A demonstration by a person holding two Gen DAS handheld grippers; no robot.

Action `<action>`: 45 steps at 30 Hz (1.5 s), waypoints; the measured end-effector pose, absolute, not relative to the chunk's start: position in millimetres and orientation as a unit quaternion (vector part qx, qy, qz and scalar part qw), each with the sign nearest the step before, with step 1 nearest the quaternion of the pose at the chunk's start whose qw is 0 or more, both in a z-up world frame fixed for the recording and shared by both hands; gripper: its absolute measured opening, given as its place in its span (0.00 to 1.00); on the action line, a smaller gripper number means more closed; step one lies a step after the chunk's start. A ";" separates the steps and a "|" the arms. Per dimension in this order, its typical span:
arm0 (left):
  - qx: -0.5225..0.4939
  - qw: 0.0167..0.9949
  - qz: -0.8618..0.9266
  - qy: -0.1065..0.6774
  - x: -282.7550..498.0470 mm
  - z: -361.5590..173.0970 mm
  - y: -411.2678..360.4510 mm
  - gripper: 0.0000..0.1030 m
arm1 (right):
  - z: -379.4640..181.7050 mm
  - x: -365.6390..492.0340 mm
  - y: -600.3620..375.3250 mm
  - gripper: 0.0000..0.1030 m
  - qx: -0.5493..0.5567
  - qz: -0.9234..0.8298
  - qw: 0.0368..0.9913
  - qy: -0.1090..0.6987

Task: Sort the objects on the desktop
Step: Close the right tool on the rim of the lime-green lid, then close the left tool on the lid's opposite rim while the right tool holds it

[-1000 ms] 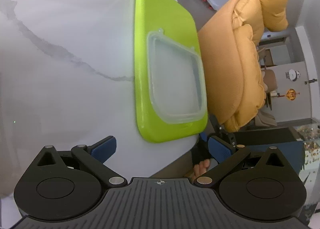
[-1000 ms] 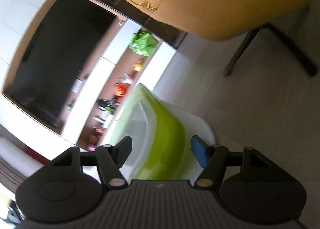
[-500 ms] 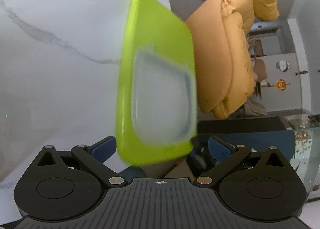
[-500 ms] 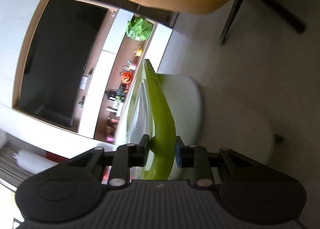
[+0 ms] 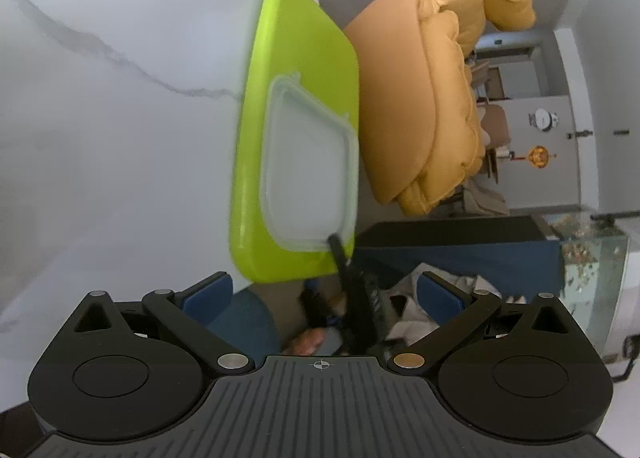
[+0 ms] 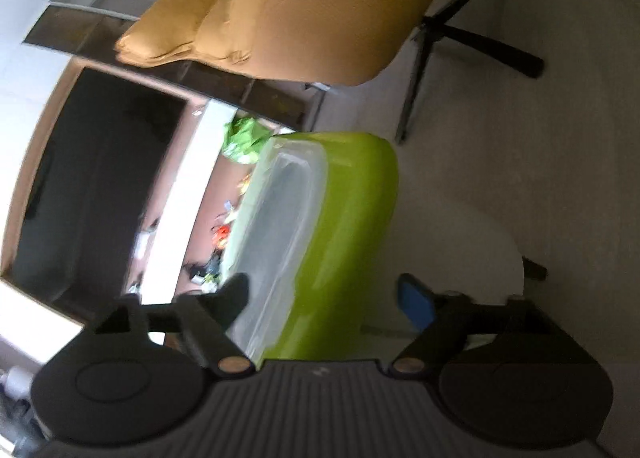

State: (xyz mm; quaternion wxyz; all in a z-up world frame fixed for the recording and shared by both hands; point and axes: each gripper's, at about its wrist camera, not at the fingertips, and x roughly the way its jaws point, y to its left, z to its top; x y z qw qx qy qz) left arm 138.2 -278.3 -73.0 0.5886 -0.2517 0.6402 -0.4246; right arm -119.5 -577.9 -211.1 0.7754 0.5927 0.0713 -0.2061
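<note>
My right gripper (image 6: 324, 294) has just been opening; its jaws straddle the near edge of the lime-green tray (image 6: 352, 217), the blue pad clear of it, so nothing is pinched. The tray carries a clear plastic lid (image 5: 306, 173) and overhangs the white marble table (image 5: 120, 137) beside a tan chair (image 5: 420, 97); my left gripper (image 5: 320, 292) hangs spread and empty near the tray's corner.

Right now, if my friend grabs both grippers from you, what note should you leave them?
Left gripper: open, empty, hovering short of the tray.
Right gripper: jaws have just been opening; they straddle the green tray at its near corner, pads not pressing.
Things: the clear plastic container sits on the green tray, at the white table edge.
Done: nothing visibly sorted.
Left: probably regrip the tray and place it.
</note>
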 end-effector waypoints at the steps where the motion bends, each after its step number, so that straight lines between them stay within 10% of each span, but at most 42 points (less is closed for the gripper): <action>1: -0.248 0.595 -0.423 0.636 138.8 -71.5 -275.5 1.00 | -212.1 -118.6 -578.4 0.50 0.595 -0.212 0.773 0.065; 13: -0.271 0.595 -0.426 0.625 149.7 -80.6 -269.4 1.00 | -118.6 -70.2 -605.4 0.48 0.432 -0.225 0.865 0.118; 26: -0.334 0.591 -0.430 0.595 154.0 -79.6 -259.7 1.00 | -42.5 35.3 -580.7 0.23 0.484 -0.082 0.857 0.157; 45: -0.328 0.596 -0.450 0.578 140.3 -86.7 -246.2 1.00 | -88.3 -78.6 -519.0 0.19 0.606 0.039 0.767 0.205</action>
